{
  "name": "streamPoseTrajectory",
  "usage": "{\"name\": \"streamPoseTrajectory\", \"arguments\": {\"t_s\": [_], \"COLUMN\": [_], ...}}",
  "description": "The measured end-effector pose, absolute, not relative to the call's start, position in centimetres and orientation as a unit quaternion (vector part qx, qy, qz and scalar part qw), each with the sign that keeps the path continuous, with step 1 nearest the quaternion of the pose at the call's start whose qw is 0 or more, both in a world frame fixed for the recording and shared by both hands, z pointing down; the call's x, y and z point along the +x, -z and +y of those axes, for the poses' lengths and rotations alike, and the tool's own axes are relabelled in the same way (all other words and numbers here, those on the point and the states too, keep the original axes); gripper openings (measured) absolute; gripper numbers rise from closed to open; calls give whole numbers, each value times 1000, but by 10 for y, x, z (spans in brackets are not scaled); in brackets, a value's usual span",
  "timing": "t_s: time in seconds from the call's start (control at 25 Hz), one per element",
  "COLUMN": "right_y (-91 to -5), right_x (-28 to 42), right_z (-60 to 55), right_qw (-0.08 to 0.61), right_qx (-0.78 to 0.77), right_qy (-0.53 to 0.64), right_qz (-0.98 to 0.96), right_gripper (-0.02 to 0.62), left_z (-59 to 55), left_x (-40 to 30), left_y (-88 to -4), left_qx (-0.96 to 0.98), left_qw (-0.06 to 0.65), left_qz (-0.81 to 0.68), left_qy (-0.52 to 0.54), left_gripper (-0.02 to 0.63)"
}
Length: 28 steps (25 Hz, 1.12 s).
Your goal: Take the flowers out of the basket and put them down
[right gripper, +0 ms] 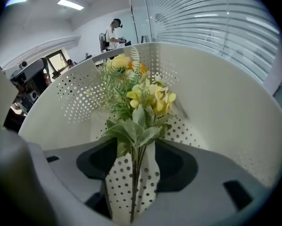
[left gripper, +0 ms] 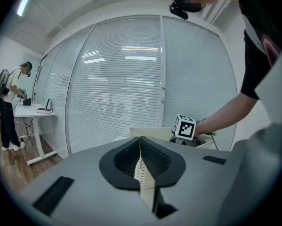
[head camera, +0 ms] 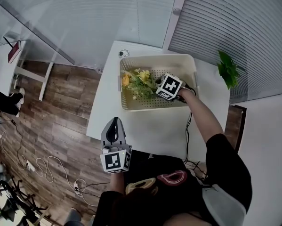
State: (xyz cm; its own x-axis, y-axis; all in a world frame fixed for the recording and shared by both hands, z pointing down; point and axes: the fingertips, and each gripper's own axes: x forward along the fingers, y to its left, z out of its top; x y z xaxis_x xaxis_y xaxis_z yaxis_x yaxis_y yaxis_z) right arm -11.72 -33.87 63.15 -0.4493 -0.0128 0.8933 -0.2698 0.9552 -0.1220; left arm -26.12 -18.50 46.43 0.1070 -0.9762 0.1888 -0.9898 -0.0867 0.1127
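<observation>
1. R gripper [right gripper: 135, 147] is down inside the basket [head camera: 190, 67], by its near wall; jaws stand wide apart w/ the stems of the flowers [right gripper: 141, 95] running between the pads, not pinched
2. Flowers lie in the basket's left half, blooms toward its left wall, stems toward the R gripper
3. Basket sits on the far part of the table [head camera: 155, 126], its left wall near the table's left edge, back rim close to the far edge
4. L gripper [head camera: 115, 122] hangs over the table's front-left corner, well apart from the basket; jaws pressed together, nothing in them
5. Bare tabletop runs between basket & the person; a cable [head camera: 188, 126] crosses it on the right; a green plant [head camera: 228, 69] is by the far-right edge
</observation>
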Motion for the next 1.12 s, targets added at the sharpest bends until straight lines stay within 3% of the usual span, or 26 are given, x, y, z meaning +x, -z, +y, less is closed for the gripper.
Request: {"name": "streamPoseTrajectory", "arguments": {"t_s": [0.32,1.12], "right_y": [-651,-657], "right_x": [-115,-117], "right_z": [-340,-342], "right_qw": [537,537], "right_qx": [78,102], "right_qy": [-124,-107], "right_qz": [-831,-830], "right_gripper": [233,75], "left_z": [-180,-174], "left_x": [-267,-278], "left_y": [-474,-476], "left_qx": [724,717], "left_qw": [117,116], "left_qz": [-679,-686], "left_qy": [-36,-36], "left_gripper": [18,18]}}
